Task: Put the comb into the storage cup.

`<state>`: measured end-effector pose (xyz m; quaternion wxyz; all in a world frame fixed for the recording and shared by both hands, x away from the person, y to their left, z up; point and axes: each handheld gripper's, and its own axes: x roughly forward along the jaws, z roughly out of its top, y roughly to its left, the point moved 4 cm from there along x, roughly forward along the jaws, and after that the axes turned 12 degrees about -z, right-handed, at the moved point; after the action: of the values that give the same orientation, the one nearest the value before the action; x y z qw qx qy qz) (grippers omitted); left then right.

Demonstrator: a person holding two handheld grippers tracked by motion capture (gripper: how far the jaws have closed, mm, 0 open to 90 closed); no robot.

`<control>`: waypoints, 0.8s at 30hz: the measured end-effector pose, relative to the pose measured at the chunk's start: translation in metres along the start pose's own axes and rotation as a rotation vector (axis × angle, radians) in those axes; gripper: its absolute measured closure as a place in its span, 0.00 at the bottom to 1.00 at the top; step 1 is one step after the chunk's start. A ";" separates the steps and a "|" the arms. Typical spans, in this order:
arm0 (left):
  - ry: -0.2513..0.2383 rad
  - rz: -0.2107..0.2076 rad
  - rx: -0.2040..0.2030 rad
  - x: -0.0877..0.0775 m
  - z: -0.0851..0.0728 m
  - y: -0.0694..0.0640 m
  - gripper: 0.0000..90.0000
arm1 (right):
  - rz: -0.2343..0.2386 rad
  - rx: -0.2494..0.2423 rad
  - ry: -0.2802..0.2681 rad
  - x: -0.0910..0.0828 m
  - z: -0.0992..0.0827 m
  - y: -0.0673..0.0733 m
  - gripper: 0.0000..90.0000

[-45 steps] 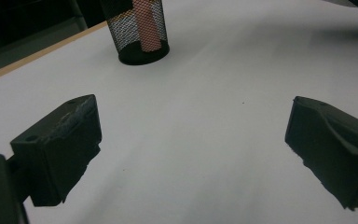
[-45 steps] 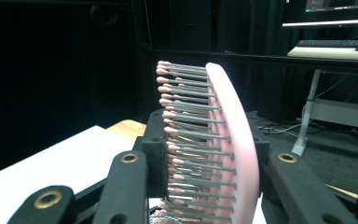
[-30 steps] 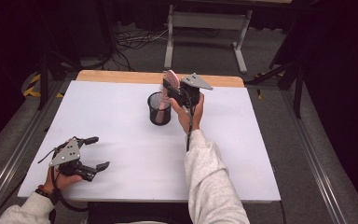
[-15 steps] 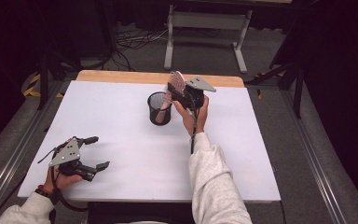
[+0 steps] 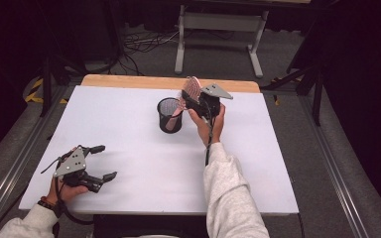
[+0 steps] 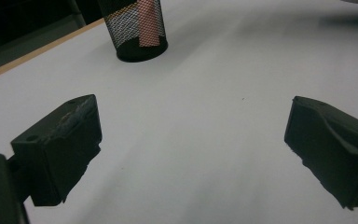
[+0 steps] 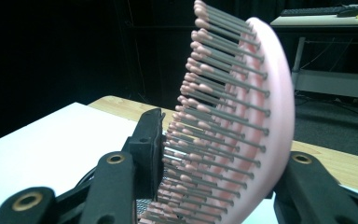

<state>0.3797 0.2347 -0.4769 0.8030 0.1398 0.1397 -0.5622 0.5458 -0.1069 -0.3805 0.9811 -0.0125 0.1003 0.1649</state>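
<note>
Right gripper (image 5: 194, 99) is clamped on a pink hairbrush (image 5: 192, 89), held up off the table just right of the black mesh cup (image 5: 169, 115). From the right gripper view the jaws squeeze the brush head (image 7: 242, 130) across its thickness: one jaw on the bristle side, the other against the smooth pink back. Long axis runs steeply up and down, tilted a bit; head end points up and away from the person, lower end angles down toward the cup. In the left gripper view a pink strip (image 6: 147, 23) shows through the mesh, so the handle end seems to sit inside the cup.

Left gripper (image 5: 101, 162) is near the front left of the white table (image 5: 258, 163), jaws spread wide, nothing between them, pointed toward the cup.
</note>
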 end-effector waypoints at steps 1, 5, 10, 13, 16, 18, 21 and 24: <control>0.002 -0.001 0.000 0.000 0.000 0.000 0.06 | -0.001 -0.003 0.000 0.000 0.000 0.000 0.62; 0.003 0.000 -0.001 0.000 0.000 0.000 0.06 | -0.011 -0.019 -0.001 -0.001 -0.001 0.000 0.61; 0.000 0.000 -0.002 0.001 0.000 0.000 0.06 | -0.016 -0.027 -0.002 -0.002 -0.002 -0.001 0.61; 0.005 -0.001 0.001 0.001 0.000 0.000 0.06 | -0.027 -0.036 -0.002 -0.002 -0.001 -0.001 0.60; 0.000 0.002 -0.001 0.000 0.000 0.000 0.06 | -0.034 -0.048 -0.008 -0.003 0.000 0.000 0.58; 0.003 0.001 0.002 0.000 0.000 0.000 0.06 | -0.036 -0.060 -0.003 -0.004 0.000 0.000 0.58; 0.005 0.001 0.005 0.000 0.000 0.000 0.06 | -0.037 -0.069 -0.006 -0.005 0.001 0.000 0.56; 0.006 0.006 0.007 0.000 0.000 0.000 0.06 | -0.052 -0.086 0.000 -0.006 0.002 0.000 0.48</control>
<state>0.3795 0.2349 -0.4765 0.8037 0.1446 0.1401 -0.5599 0.5406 -0.1085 -0.3777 0.9837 -0.0573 0.0926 0.1434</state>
